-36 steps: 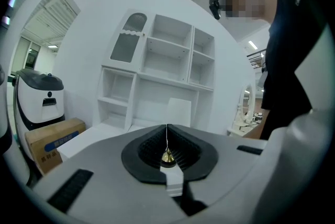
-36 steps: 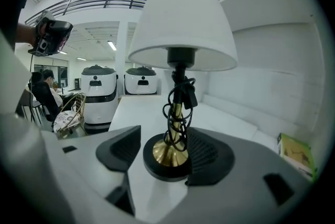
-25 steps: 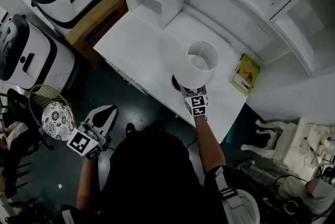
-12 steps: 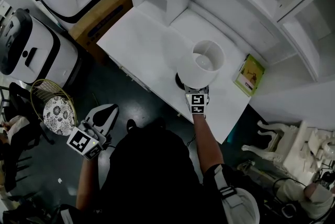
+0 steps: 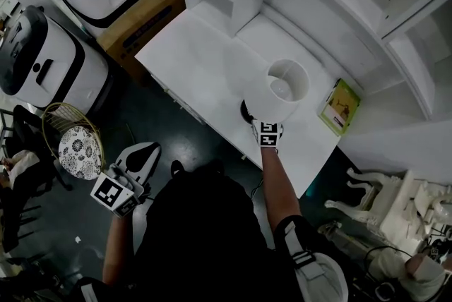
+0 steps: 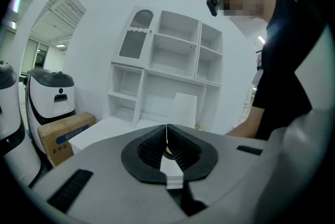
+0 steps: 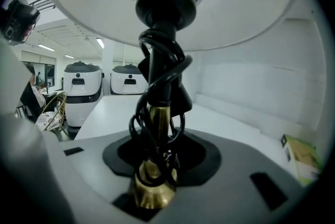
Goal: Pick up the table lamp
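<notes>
The table lamp has a white drum shade [image 5: 279, 92] and stands on a dark base near the front edge of the white desk [image 5: 198, 61]. My right gripper [image 5: 265, 125] reaches in under the shade. In the right gripper view, the brass stem [image 7: 159, 123], wrapped in black cable, stands between the jaws of this gripper [image 7: 159, 165]. The jaws are closing around the stem, and dark gaps still show on either side of it. The shade [image 7: 235, 3] fills the top of that view. My left gripper [image 5: 141, 154] hangs low at the left over the dark floor, shut [image 6: 167, 142] and empty.
A green book [image 5: 340, 106] lies on the desk to the right of the lamp. White shelves rise behind the desk. A cardboard box [image 5: 141, 18] and two white machines [image 5: 42, 68] stand to the left. A wire chair with a patterned cushion [image 5: 74, 152] stands near my left gripper.
My right gripper has pushed forward under the shade toward the lamp's stem. The left gripper has stayed where it was.
</notes>
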